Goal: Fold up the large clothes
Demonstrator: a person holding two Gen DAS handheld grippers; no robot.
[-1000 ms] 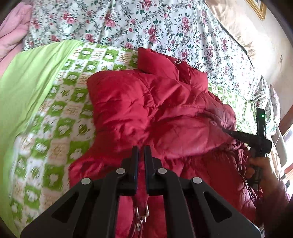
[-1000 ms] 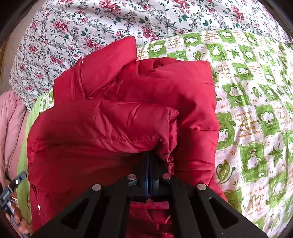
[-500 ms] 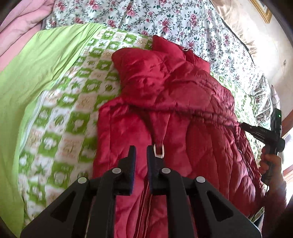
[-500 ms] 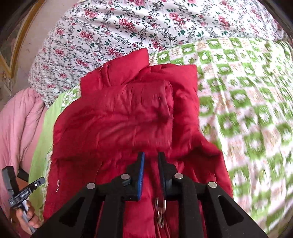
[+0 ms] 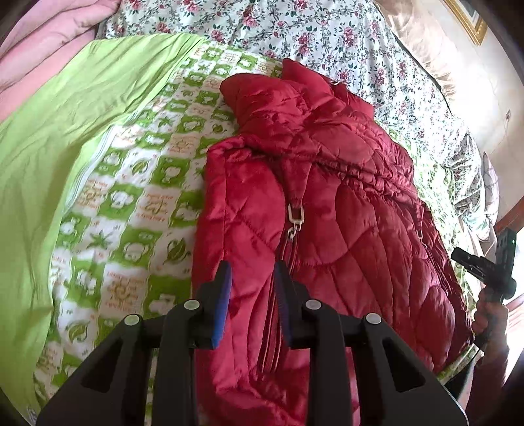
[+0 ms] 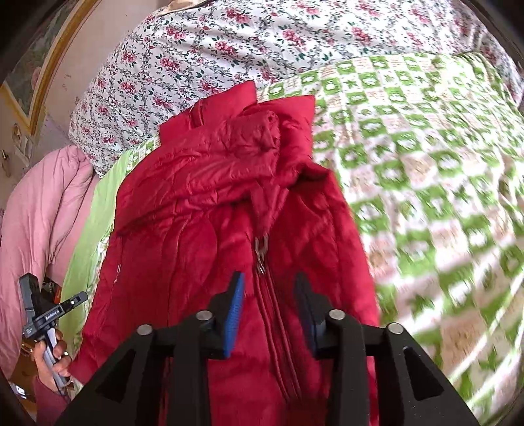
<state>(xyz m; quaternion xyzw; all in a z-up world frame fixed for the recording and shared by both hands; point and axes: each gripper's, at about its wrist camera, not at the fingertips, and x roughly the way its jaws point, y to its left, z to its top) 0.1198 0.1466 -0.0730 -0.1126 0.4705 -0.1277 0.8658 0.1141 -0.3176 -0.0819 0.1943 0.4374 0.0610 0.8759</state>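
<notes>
Since a second ago you have let go of the folded-in sleeves and drawn both grippers back toward the hem. The red quilted jacket [image 5: 327, 203] lies front-up on the green checked quilt [image 5: 137, 183], collar toward the floral sheet [image 5: 294, 29]. Your left gripper [image 5: 252, 296] and right gripper [image 6: 269, 311] are opening, pads clear of the fabric. It looks light, puffy, slippery: pinch the hem just beside the zipper pull [image 5: 294, 218].

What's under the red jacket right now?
The red jacket lies on a green checked quilt, which shows around it. Whatever is directly beneath the jacket is covered, and its sleeves are not visible.
</notes>
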